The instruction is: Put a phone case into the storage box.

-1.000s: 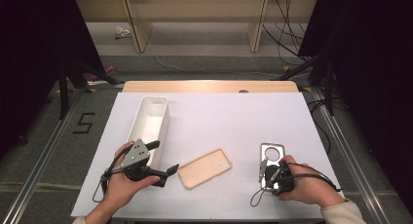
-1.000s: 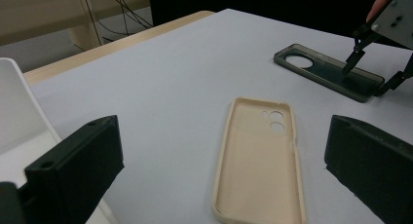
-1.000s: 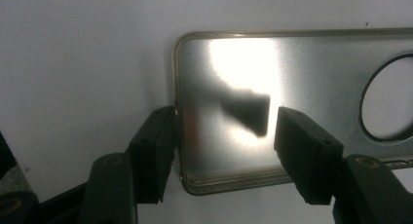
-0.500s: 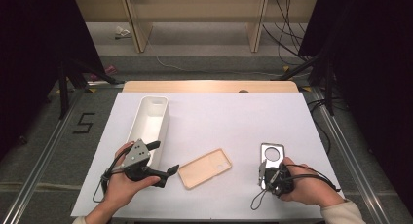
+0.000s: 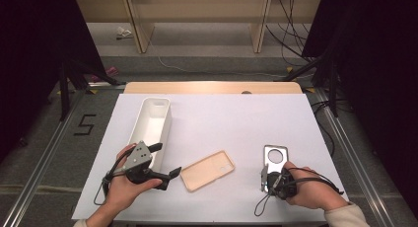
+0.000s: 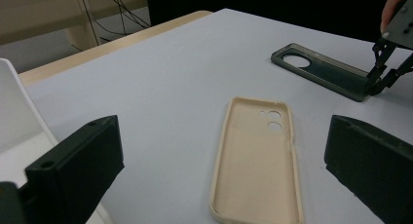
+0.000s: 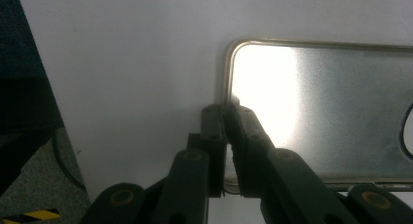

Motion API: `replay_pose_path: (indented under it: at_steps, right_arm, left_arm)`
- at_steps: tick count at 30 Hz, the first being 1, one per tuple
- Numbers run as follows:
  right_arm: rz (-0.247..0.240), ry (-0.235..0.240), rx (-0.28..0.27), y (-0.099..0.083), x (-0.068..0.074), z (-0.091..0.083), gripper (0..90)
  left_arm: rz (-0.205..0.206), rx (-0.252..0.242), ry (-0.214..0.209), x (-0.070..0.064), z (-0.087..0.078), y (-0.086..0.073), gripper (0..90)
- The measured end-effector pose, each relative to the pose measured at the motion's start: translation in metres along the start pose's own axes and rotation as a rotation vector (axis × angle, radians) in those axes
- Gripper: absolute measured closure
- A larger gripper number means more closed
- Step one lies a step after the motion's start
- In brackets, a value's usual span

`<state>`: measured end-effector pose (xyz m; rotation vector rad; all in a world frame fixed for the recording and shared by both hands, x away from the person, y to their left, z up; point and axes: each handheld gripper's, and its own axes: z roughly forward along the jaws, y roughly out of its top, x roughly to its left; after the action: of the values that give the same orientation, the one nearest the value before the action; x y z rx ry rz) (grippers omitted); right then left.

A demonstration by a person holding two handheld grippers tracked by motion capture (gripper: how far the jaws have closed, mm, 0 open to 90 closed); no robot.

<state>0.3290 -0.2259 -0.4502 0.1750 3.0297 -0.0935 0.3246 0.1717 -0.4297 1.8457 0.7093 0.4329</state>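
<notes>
A beige phone case (image 5: 207,170) lies inside-up near the table's front middle. My left gripper (image 5: 170,175) is open just left of it, and in the left gripper view the beige case (image 6: 258,156) lies between and ahead of the wide-apart jaws of this gripper (image 6: 223,131). A dark translucent phone case (image 5: 274,160) lies flat at the front right. My right gripper (image 5: 264,180) is shut on its near left edge. In the right gripper view the jaws of this gripper (image 7: 225,109) pinch the rim of the dark case (image 7: 316,112).
A long white bin (image 5: 153,123) stands lengthwise at the left, right beside my left hand. The white table mat (image 5: 231,118) spreads behind the cases. Past the wooden far edge are shelving legs and cables on the floor.
</notes>
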Motion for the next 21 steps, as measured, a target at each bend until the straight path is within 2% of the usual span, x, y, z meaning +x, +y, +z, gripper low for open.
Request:
replay_pose_path:
  at_steps: [5, 9, 14, 21]
  right_arm:
    - [-0.008, 0.006, -0.014, -0.0003, -0.0002, 0.0005, 87.2]
    - [0.013, 0.014, -0.015, -0.0007, -0.0004, 0.0003, 87.9]
    - [0.012, 0.006, -0.005, -0.0015, -0.0009, -0.0008, 88.4]
    - [0.033, 0.008, -0.032, -0.0044, -0.0028, -0.004, 88.5]
  left_arm:
    - [0.001, 0.0, 0.0, 0.0001, -0.0001, 0.0, 0.2]
    - [0.001, 0.0, 0.0, 0.0, -0.0003, 0.0002, 0.3]
    - [-0.002, -0.001, 0.0, 0.0, -0.0003, 0.0001, 0.4]
    - [-0.004, -0.006, 0.005, 0.0013, -0.0009, 0.0004, 0.7]
